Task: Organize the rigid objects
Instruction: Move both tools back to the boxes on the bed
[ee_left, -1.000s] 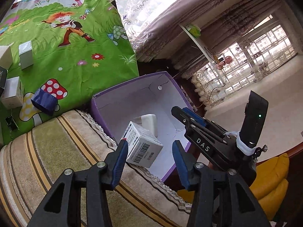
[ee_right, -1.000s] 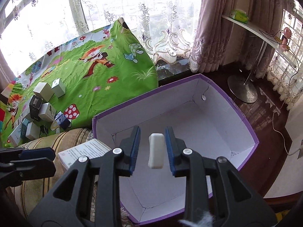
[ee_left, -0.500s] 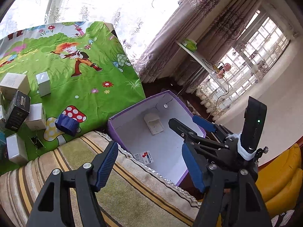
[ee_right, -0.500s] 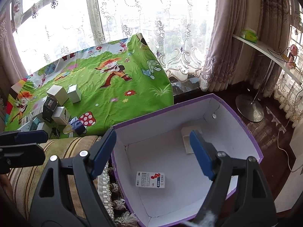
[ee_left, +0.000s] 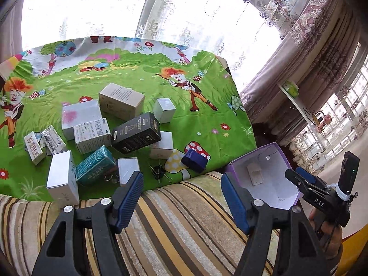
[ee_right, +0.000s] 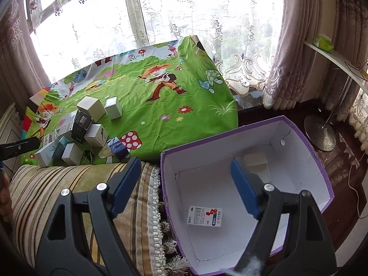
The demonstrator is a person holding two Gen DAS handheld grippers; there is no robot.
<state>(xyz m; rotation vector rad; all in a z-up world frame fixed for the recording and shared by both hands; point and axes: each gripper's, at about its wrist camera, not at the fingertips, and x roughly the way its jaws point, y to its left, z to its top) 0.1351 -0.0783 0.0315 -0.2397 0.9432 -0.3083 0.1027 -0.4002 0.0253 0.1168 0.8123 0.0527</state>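
— Where are the boxes?

— Two lie inside the purple bin [ee_right: 306,138]: a printed medicine carton [ee_right: 204,216] near its front wall, a white box [ee_right: 256,166] near its back wall, floor bare between them. About a dozen more crowd the green cartoon cloth [ee_left: 207,105] left of the bin.

— Your grip?

— My left gripper [ee_left: 181,197] and right gripper [ee_right: 185,186] both have jaws spread wide, empty.

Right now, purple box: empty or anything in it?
Not empty. The purple box holds two items on its white floor: a white printed carton lying flat near the front and a plain white block toward the back.
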